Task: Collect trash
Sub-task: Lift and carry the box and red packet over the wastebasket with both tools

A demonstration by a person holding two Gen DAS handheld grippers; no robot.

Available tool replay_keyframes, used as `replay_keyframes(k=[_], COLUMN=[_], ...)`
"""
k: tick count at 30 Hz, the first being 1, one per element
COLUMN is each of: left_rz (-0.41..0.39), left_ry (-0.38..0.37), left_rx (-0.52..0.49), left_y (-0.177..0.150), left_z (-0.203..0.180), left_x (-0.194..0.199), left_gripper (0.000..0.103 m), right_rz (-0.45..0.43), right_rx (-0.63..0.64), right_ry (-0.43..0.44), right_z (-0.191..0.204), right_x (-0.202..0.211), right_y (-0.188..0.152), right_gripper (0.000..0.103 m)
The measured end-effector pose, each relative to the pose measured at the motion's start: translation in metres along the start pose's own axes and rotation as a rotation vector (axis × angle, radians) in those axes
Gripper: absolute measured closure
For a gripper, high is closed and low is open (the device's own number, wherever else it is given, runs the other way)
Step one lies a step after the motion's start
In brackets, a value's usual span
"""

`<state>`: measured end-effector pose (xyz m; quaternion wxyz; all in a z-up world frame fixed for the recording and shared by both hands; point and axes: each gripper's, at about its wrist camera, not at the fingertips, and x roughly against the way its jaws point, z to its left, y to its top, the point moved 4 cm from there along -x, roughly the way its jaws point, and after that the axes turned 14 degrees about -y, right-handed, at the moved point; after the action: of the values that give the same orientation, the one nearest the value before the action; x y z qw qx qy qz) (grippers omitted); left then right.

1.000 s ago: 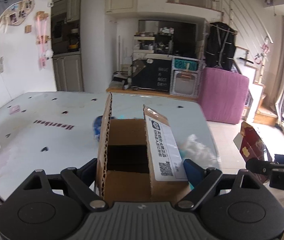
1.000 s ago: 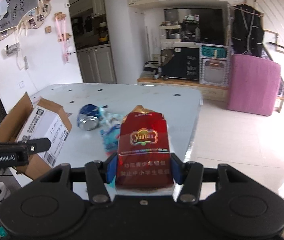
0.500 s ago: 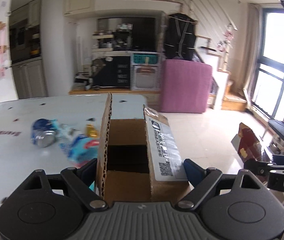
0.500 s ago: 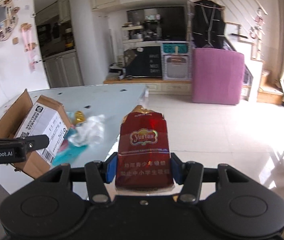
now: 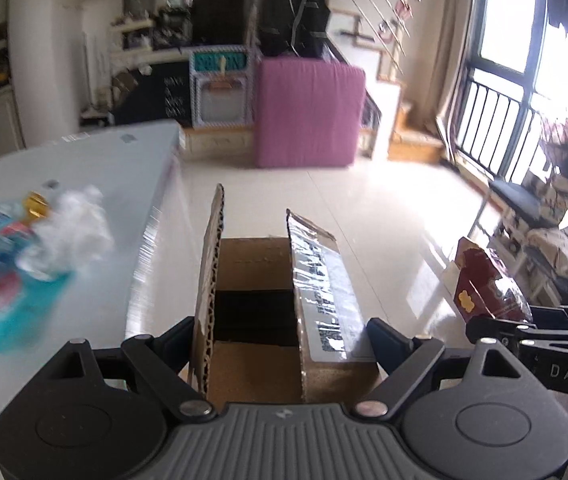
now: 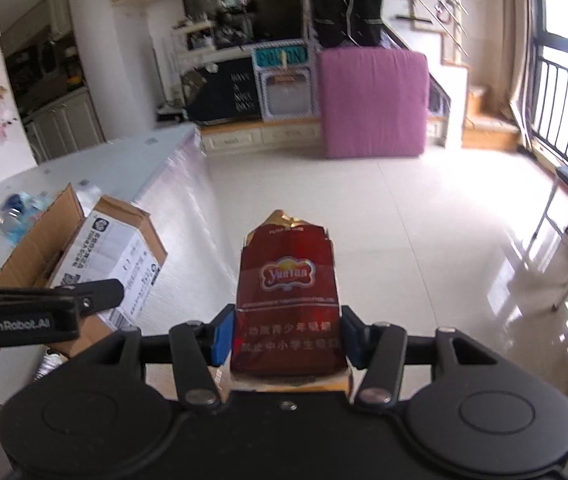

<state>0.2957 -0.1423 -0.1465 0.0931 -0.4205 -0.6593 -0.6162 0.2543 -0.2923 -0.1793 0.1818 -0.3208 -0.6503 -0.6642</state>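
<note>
clamping an open cardboard box (image 5: 259,320) are the left tongs (image 5: 279,340), while the right tongs (image 6: 286,336) pinch a red packet (image 6: 288,296)

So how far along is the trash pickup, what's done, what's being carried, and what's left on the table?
Nothing shows as binned yet; no bin is in view. In hand: the left claw grips the open cardboard box, and the right claw grips the red cigarette pack, both out over the floor. Left: the pile of wrappers lying on the white table.
</note>
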Motion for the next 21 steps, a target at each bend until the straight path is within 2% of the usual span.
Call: replay_keyframes(k=[4,11,15,18,21], left_rz=[0.074,0.227,0.300,0.324,0.361], left_ry=[-0.022,-0.051,-0.059,-0.076,-0.051], left_rx=[0.012,0.037,0.088,0.139,0.173], left_y=[-0.014,-0.049,-0.069,-0.089,-0.113], left_z=[-0.001,0.009,0.028,0.047,0.070], left_x=[-0.050,-0.155,-0.210,-0.244,-0.276], left_gripper=[0.014,0.014,0.014,0.014,0.014], right_rz=[0.068,0.226,0.322,0.375,0.429], right_rx=[-0.020,-0.026,-0.020,-0.019,-0.046], right_ry=[-0.013,-0.015,-0.012,-0.008,0.011], right_z=[-0.019,-0.035,-0.033,-0.029,-0.024], right_x=[-0.039,-0.132,-0.191,-0.233,-0.273], right_y=[-0.019,-0.056,-0.073,-0.084,-0.092], right_gripper=[0.049,0.049,0.049,0.049,0.049])
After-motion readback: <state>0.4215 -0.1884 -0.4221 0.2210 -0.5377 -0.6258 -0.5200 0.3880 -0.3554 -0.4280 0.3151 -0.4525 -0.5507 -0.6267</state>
